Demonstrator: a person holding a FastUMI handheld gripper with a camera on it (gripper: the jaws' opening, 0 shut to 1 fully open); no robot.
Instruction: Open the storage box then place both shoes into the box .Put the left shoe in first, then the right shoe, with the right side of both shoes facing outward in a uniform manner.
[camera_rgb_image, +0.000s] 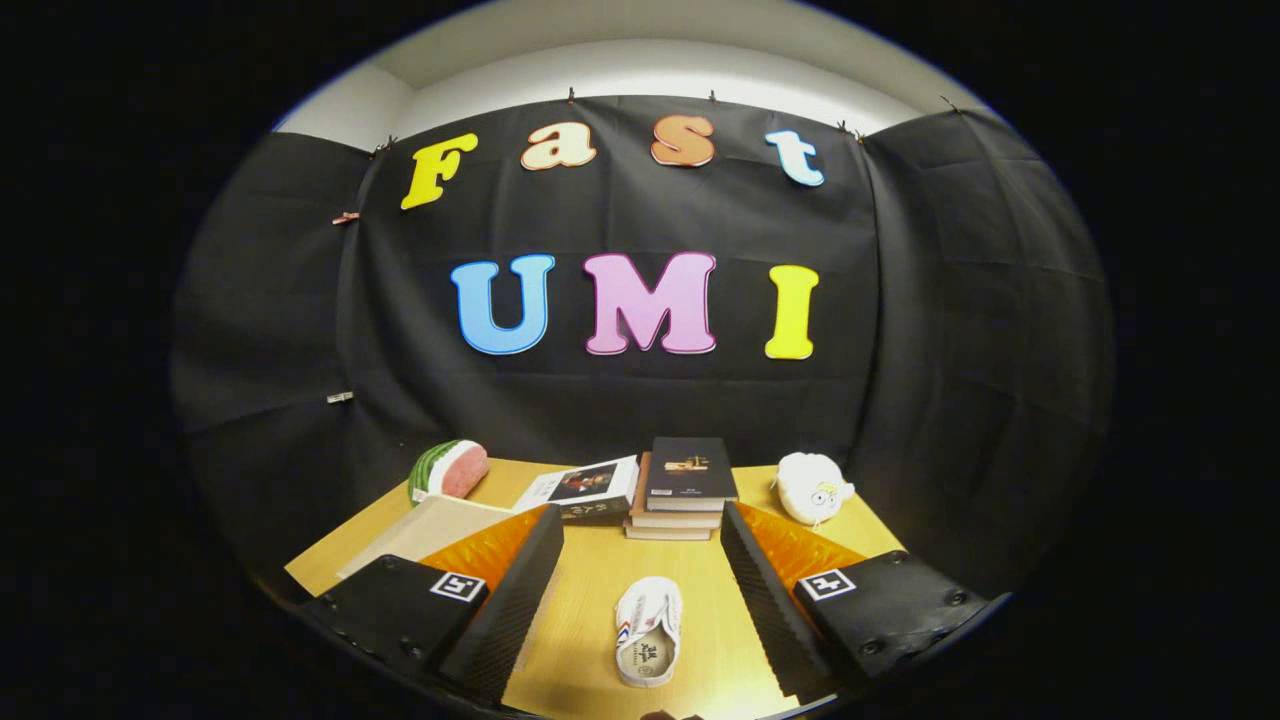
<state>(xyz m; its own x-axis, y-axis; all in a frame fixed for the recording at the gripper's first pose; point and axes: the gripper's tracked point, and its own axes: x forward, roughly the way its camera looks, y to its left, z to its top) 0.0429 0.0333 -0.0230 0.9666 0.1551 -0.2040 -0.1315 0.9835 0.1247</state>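
Gripper view looks forward along my two fingers (505, 590) over a wooden worktop (590, 620) that runs out to the black cloth wall (640, 400). My jaws stand wide open, with nothing between the pads touching them and nothing held; the gripper (640, 600) hangs above the wood.

Between my fingers, at 6 o'clock and close in, one white shoe (648, 632) lies on the worktop, its opening turned up and toward me, its toe pointing away to 12 o'clock. It sits clear of both fingers, with bare wood on either side of it and a bare stretch ahead of it.

Beyond that stretch, at 12 o'clock, a stack of books (685, 490) stands by the wall, a dark cover on top. Just beside it at 11 o'clock a lighter book (585, 490) lies tilted against the stack. Farther round at 10 o'clock a pale flat board (430, 530) lies near the worktop's left edge, partly behind my left finger; I cannot tell what it is. A watermelon-slice toy (447, 470) rests behind it by the wall. At 1 o'clock a white plush toy (812, 488) sits near the right back corner.

The worktop's left edge runs off at 9 o'clock beside the board; the right edge falls away just past the plush toy.
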